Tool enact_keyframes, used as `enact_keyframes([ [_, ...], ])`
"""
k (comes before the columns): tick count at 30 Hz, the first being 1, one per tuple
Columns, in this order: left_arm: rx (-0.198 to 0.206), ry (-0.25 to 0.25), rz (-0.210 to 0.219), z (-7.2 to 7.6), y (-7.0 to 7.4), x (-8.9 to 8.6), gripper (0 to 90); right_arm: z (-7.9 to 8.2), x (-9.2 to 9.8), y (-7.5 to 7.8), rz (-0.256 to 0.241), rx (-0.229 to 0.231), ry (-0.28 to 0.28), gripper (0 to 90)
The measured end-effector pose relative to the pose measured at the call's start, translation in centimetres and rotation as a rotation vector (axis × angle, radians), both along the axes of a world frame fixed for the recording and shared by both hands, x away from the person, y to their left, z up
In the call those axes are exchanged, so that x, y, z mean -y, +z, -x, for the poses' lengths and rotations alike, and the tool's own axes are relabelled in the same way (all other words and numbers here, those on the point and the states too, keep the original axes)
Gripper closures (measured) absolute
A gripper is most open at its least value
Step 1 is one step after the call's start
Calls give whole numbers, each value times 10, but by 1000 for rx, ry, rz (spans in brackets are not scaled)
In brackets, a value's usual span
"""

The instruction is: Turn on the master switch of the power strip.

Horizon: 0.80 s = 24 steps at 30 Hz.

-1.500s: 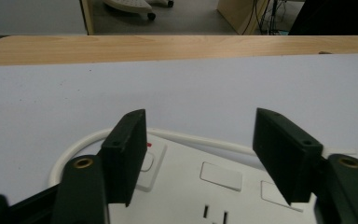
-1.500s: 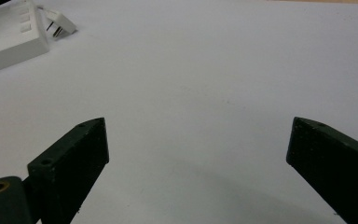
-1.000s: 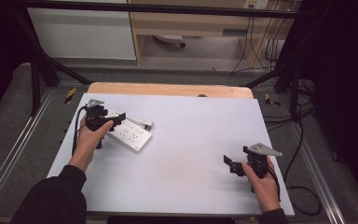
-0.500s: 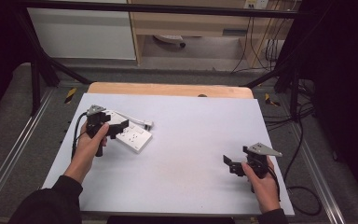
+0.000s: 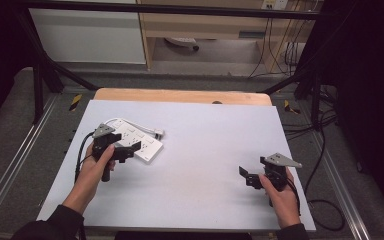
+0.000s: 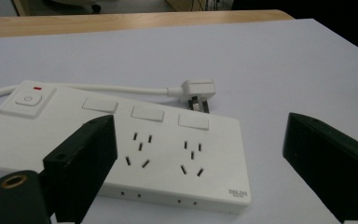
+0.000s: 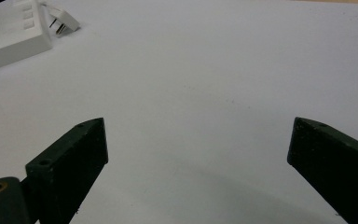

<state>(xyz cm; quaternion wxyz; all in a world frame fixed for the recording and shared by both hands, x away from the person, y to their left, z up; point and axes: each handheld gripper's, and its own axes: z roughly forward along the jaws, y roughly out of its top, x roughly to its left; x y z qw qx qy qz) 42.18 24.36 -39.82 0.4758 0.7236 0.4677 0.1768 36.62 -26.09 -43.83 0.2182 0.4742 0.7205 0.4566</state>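
Left gripper (image 5: pixel 130 148) has pulled back toward the person, jaws wide, hovering over the near edge of the white rectangular plastic power strip (image 6: pixel 121 149). White plug (image 6: pixel 196 91) lies just beyond the strip. Right gripper (image 5: pixel 252 175) is wide open, well apart over the bare grey tabletop (image 5: pixel 205 150).

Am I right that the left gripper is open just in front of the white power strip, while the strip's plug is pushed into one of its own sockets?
Not quite. The left gripper is open at the white power strip, but the plug is not in a socket: it lies loose on the table just beyond the strip, pins bare, as the left gripper view shows.
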Motion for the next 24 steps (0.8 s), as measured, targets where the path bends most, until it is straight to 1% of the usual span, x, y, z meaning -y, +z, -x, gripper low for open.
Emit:
enact_keyframes([
  [1, -3, -5, 10, 3, -1, -1, 99, 0, 0, 0, -3, 2, 3, 54],
  [2, -8, -7, 11, 5, -2, -2, 99, 0, 0, 0, -3, 2, 3, 54],
  [4, -5, -5, 8, 11, -5, -4, 99, 0, -1, 0, -2, 4, 3, 54],
  [8, -4, -1, 29, 22, -9, -7, 100, 0, -1, 0, 0, 3, 4, 54],
  [12, -1, -7, 38, 30, -13, -11, 100, 0, -1, 0, 2, 0, 4, 54],
  [15, 7, -9, 28, 37, -14, -14, 100, 0, -1, 0, 3, 1, 3, 52],
  [18, 16, -12, 31, 44, -15, -16, 100, 0, -1, -1, 3, 1, 2, 51],
  [22, 27, -17, 13, 51, -16, -19, 99, 0, -1, -1, 4, 1, 3, 51],
  [24, 28, -22, 12, 55, -18, -20, 100, 0, -1, -1, 4, -1, 3, 51],
])
